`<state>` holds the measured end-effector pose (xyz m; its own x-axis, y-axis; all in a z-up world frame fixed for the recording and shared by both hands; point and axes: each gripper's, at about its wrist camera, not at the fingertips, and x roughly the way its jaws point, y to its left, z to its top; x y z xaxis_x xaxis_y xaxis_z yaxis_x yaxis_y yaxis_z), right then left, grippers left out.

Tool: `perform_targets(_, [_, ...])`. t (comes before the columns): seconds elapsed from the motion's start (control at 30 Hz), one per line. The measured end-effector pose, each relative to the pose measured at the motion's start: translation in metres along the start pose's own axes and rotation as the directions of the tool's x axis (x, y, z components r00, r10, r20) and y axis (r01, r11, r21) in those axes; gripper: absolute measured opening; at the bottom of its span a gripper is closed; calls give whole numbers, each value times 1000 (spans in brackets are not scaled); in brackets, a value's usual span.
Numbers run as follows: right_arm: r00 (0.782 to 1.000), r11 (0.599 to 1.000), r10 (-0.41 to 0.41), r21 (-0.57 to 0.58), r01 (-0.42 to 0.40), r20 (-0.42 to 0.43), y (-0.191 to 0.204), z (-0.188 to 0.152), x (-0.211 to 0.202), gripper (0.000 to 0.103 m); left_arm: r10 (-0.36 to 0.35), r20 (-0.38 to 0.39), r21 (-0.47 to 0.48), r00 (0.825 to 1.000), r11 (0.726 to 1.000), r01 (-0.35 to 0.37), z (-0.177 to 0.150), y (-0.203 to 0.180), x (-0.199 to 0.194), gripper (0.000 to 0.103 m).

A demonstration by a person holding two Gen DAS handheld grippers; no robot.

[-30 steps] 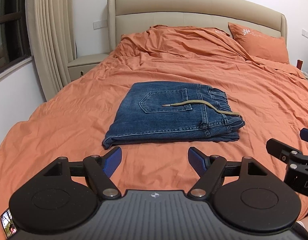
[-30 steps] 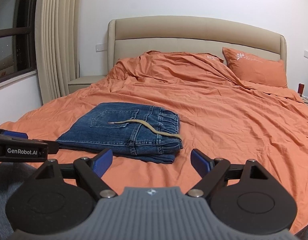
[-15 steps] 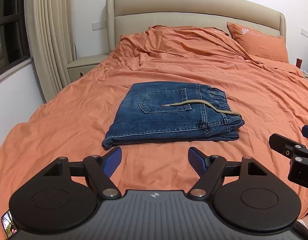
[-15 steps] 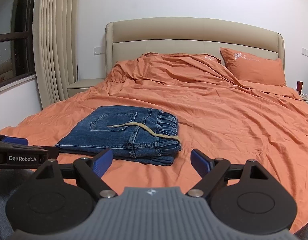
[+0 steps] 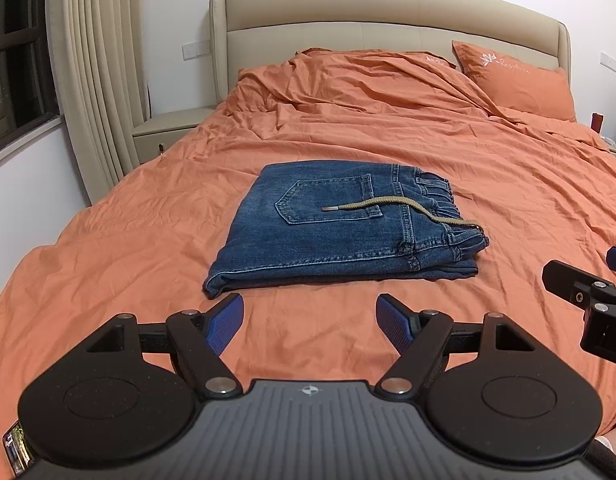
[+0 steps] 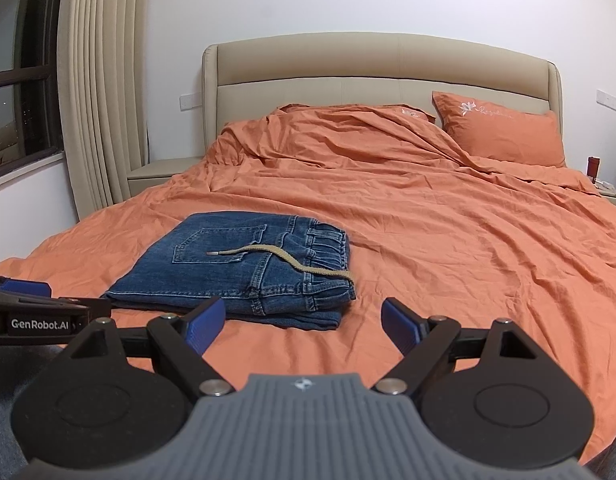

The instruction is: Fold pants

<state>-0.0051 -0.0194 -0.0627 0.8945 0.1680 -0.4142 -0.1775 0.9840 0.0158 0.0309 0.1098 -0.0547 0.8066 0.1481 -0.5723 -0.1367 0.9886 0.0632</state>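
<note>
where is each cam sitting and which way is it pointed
Left wrist: on the left tool, facing the beige padded headboard over the folded blue denim pants; its open blue-padded fingers and the right tool's tip show.
Right wrist: on the right tool, facing likewise, with the pants left of centre; its open fingers and the left tool's tip show.
Shared: pants, orange bedsheet, orange pillow.

Left wrist view: sits low at the bed's foot, faces the headboard, near the folded jeans.
Right wrist view: lower, right of the other camera, faces the headboard.
Shared region: jeans, pillow, headboard, curtain.
</note>
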Motion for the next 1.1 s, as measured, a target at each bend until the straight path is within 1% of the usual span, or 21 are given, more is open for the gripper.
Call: perform_targets(1.1, [1000, 999, -10, 32, 10, -17, -3, 1, 4, 82, -4, -6, 11, 1000, 1000, 4, 0, 1, 2, 88])
